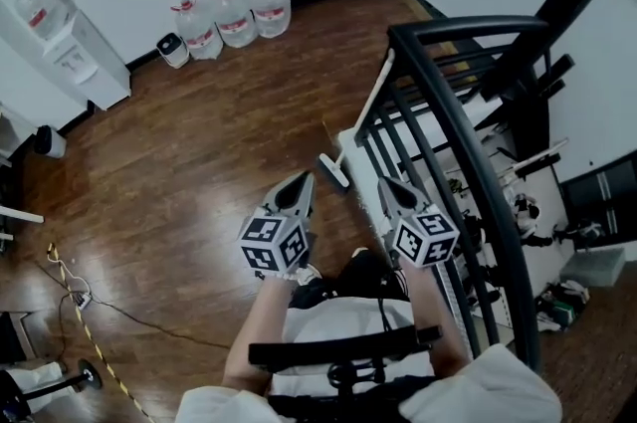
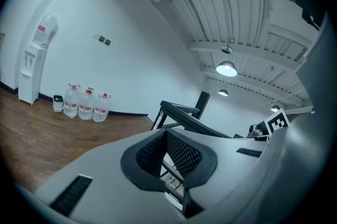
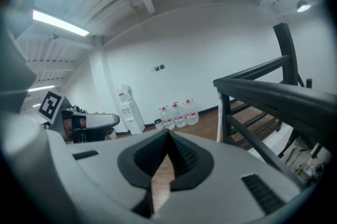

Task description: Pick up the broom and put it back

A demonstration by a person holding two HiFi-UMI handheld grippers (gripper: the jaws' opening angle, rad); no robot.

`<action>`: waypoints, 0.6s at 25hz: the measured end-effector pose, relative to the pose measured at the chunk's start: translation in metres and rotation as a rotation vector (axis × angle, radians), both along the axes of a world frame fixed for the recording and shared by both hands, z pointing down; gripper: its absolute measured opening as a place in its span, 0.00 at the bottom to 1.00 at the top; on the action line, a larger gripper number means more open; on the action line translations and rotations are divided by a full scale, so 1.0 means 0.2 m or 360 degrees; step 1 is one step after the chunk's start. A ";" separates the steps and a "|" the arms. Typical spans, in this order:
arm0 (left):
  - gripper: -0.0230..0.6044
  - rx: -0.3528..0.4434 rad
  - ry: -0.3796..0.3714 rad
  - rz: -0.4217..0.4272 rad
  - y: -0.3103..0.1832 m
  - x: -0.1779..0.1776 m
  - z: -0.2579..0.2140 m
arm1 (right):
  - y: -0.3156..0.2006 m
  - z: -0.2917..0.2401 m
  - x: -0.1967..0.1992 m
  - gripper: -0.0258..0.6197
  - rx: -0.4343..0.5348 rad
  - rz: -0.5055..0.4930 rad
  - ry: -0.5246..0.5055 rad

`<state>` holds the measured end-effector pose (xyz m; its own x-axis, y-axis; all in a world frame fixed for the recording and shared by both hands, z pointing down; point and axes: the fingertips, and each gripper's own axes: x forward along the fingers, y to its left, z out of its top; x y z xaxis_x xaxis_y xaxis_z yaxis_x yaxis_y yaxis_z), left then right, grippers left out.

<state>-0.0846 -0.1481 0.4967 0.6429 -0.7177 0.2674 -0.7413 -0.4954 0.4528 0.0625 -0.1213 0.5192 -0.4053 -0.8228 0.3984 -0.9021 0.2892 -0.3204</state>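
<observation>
A broom with a pale handle (image 1: 366, 107) leans against the black stair railing (image 1: 453, 117). Its head (image 1: 334, 170) rests on the wooden floor. In the head view my left gripper (image 1: 301, 182) points at the floor just left of the broom head. My right gripper (image 1: 388, 184) points at the railing's foot just right of it. Both jaw pairs meet at their tips with nothing between them, in the left gripper view (image 2: 166, 133) and the right gripper view (image 3: 168, 133). Neither gripper touches the broom. A pale pole (image 3: 219, 115), likely the handle, stands by the railing post.
Three water bottles (image 1: 235, 11) and a small white bin (image 1: 172, 50) stand along the far wall. A water dispenser (image 1: 62, 38) is at the left. A cable (image 1: 85, 307) trails over the floor at the lower left. Stairs drop beyond the railing on the right.
</observation>
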 end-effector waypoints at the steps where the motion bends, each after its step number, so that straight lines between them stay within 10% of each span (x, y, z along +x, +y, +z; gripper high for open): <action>1: 0.03 -0.0002 0.0006 0.0009 -0.03 0.02 0.00 | -0.03 0.00 0.02 0.05 0.0002 0.0014 0.0000; 15: 0.03 0.0076 -0.0039 0.0145 -0.59 0.33 -0.01 | -0.78 0.21 0.27 0.10 0.0101 0.0275 0.0076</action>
